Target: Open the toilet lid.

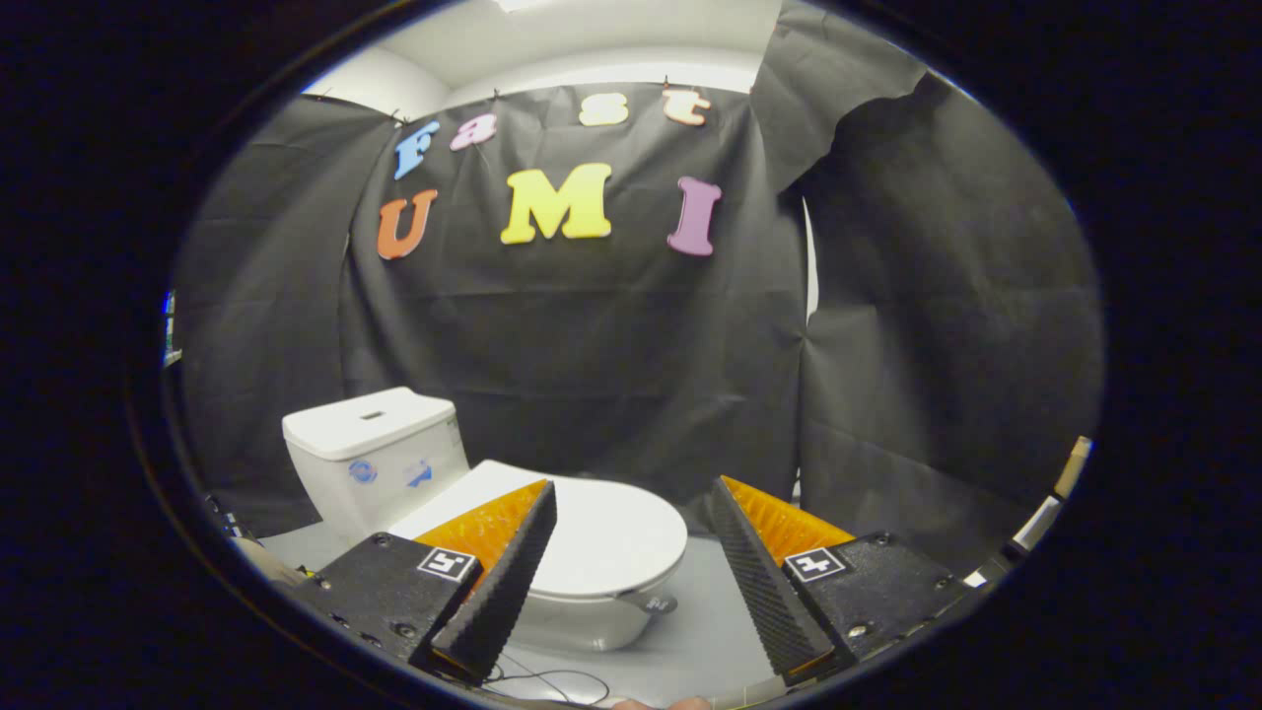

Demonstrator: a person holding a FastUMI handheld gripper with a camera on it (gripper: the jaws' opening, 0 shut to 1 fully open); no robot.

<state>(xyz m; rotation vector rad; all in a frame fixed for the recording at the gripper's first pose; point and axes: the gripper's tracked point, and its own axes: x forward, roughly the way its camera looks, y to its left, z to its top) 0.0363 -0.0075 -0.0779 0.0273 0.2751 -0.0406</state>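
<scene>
Black cloth wall [631, 345], grey floor [700, 631], thin dark cable [552, 680] on the floor

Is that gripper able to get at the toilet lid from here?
Probably yes. The gripper is open, the closed toilet lid lies just ahead between its fingers, and nothing stands between them.

Gripper camera sat above and near the closed white ceramic toilet [552, 532], facing the black cloth wall [611, 355] behind it.

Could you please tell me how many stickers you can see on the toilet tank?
2. One round sticker sits on the tank front nearer its left side; the other sticker is beside it, towards the closed lid. Other sides may hide more. The gripper is open.
</scene>
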